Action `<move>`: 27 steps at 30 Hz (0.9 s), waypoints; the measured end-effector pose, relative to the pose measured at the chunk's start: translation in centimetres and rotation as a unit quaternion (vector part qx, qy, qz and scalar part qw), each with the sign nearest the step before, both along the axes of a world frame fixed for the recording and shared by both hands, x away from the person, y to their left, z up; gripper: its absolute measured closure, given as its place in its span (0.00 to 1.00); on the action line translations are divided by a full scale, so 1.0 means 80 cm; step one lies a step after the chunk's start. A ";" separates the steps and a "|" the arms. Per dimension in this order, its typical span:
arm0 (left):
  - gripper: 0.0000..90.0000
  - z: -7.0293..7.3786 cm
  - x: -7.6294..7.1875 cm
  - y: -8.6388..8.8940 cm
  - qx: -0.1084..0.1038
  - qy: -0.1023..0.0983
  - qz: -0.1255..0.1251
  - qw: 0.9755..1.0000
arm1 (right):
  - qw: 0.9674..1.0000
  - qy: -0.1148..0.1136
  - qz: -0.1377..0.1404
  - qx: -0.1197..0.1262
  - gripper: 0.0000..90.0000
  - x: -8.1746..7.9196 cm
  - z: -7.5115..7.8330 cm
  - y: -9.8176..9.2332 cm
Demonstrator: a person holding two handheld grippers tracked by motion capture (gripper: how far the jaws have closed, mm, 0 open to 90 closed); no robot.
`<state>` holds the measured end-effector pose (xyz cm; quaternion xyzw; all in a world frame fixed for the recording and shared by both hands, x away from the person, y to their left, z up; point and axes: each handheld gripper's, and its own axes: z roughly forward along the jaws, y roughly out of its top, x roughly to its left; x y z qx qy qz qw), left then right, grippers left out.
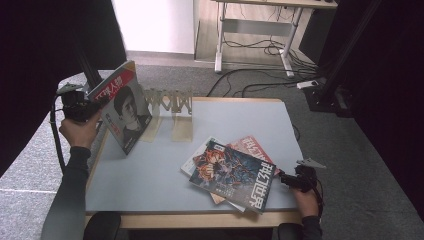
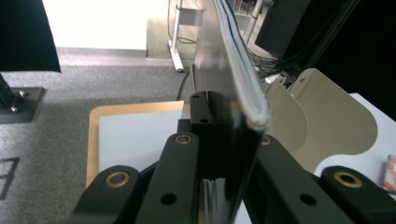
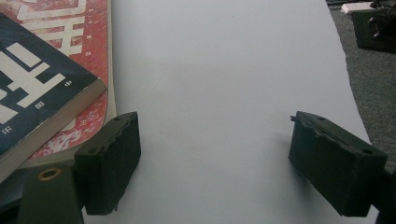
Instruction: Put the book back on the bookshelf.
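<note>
left claw (image 2: 219,140) | clamped on magazine (image 2: 233,84) edge | magazine upright

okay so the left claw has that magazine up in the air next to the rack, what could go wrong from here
1. The left claw pinches the magazine by one edge only; the thin, floppy magazine could sag or slip as it moves.
2. The rack stands close beside it; a swinging lower corner might catch a divider and shove the rack instead of sliding into a slot.
3. The right claw rests open by the stack, which overhangs the table edge; a nudge might tip it off.
</note>
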<state>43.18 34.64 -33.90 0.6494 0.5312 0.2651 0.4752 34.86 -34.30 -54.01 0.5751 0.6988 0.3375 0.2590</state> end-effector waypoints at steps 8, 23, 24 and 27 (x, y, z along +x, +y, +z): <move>0.97 -0.009 -0.005 -0.008 0.002 -0.040 0.014 0.999 | 1.000 0.000 0.000 0.000 0.17 0.000 0.000 0.000; 0.86 -0.033 -0.008 0.001 -0.010 -0.031 0.009 0.999 | 1.000 0.000 0.000 0.000 0.17 0.000 0.000 0.000; 0.84 -0.034 -0.008 0.002 -0.011 -0.028 0.009 1.000 | 1.000 0.000 0.000 0.000 0.17 0.000 0.000 0.000; 0.75 -0.037 -0.011 0.005 -0.013 -0.028 0.009 0.999 | 1.000 0.000 0.000 0.000 0.17 0.000 0.000 0.000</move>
